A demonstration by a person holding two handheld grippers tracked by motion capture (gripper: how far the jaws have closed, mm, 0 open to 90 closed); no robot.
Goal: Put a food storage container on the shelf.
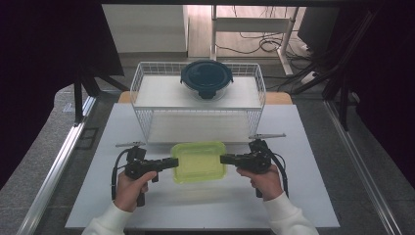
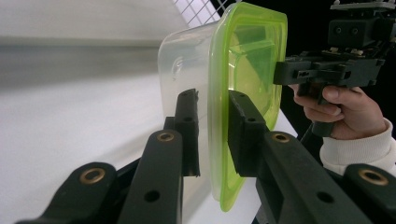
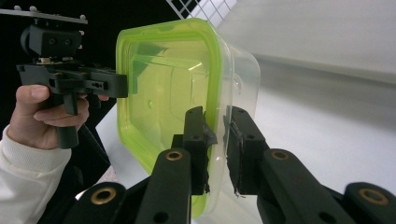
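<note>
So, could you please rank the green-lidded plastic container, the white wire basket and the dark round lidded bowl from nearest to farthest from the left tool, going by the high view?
1. Green-lidded plastic container: clamped in the left tool, at its left rim.
2. White wire basket: just behind, mid-table.
3. Dark round lidded bowl: farthest, on the basket's top shelf.

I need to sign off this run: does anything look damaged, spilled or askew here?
Nothing stands out. The green-lidded container sits level, its lid seated, clamped at its rim by the left gripper and right gripper. The round container rests upright on the wire rack.
</note>
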